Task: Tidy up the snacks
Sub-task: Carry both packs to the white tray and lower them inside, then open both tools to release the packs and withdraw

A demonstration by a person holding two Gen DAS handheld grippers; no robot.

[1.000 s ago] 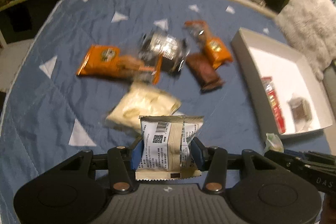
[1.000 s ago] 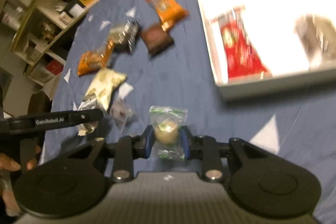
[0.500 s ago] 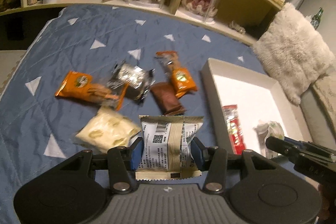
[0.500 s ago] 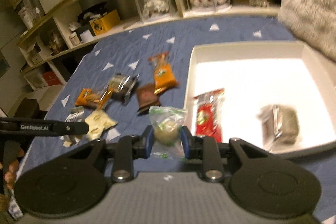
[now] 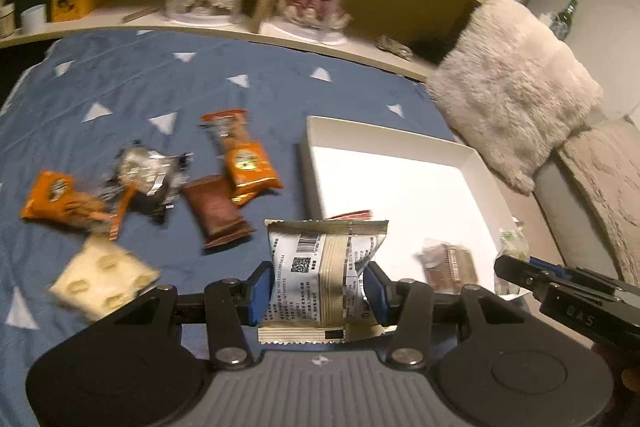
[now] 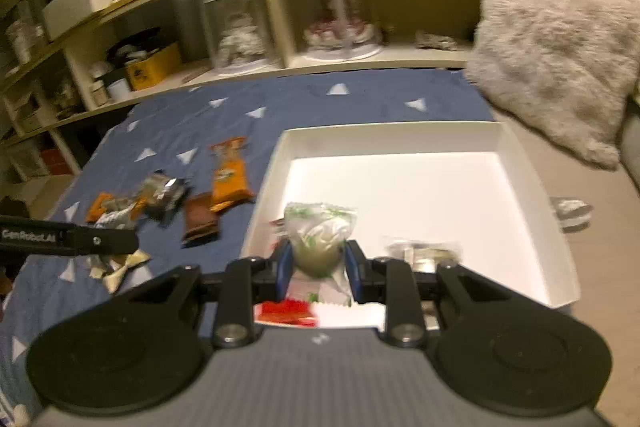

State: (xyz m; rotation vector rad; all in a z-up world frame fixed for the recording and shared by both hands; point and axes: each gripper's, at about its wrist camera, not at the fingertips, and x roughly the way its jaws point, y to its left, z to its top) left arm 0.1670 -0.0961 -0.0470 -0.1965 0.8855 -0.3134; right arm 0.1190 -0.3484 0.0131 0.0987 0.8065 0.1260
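**Both Loads Held at Tray Edge**

My left gripper (image 5: 316,291) clamps the beige barcode packet (image 5: 320,267); my right gripper (image 6: 318,267) pinches the clear green-printed pouch (image 6: 320,239) above the white tray (image 6: 536,195). Risk: slippery film slipping, or release short of the tray's near wall.

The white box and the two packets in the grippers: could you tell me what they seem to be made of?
White box: looks like matte cardboard, with thin, straight folded walls and no shine.
Beige packet in the left gripper: probably printed plastic film, with crimped, serrated end seals.
Clear packet in the right gripper: see-through plastic wrap, crinkled, showing a pale snack inside.
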